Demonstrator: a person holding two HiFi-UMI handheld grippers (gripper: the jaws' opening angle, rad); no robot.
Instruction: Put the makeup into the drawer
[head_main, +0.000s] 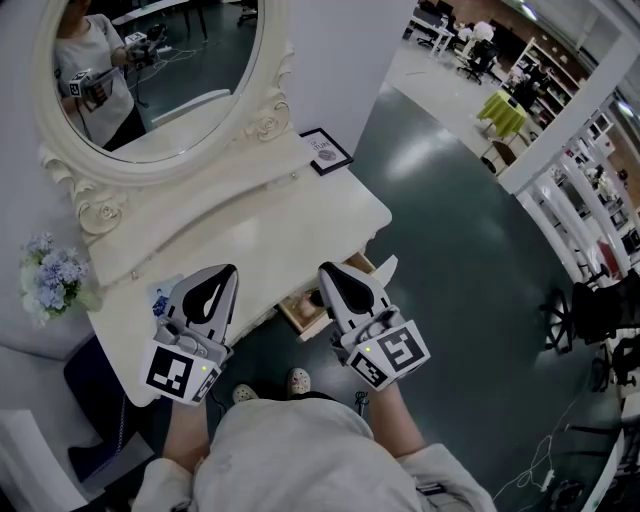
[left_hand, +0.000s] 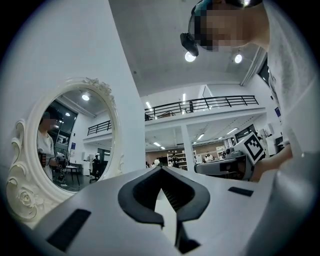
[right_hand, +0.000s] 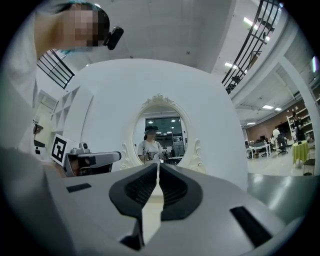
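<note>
Both of my tools are clenched on nothing: the left gripper (head_main: 226, 272) has its jaws tip to tip with only the far room showing past them, and the right gripper (head_main: 330, 272) is closed the same way, aimed level at the mirror (head_main: 150, 90). The left one hovers over the near-left part of the white vanity table (head_main: 270, 225); the right one hangs over the front edge, just above the drawer (head_main: 296, 318), which stands pulled out only part way. The one candidate I can see for the makeup (head_main: 160, 297) is a small pale-blue item on the tabletop just beside the left gripper and close to the table's near edge. It is mostly hidden, so I judge rather than know that it is the task's thing. Its long axis and which way it points I cannot tell. My worry is that edge: a closed jaw coming in low could nudge the item off the table. The narrow drawer opening could also catch it on the front panel when I drop it in.
</note>
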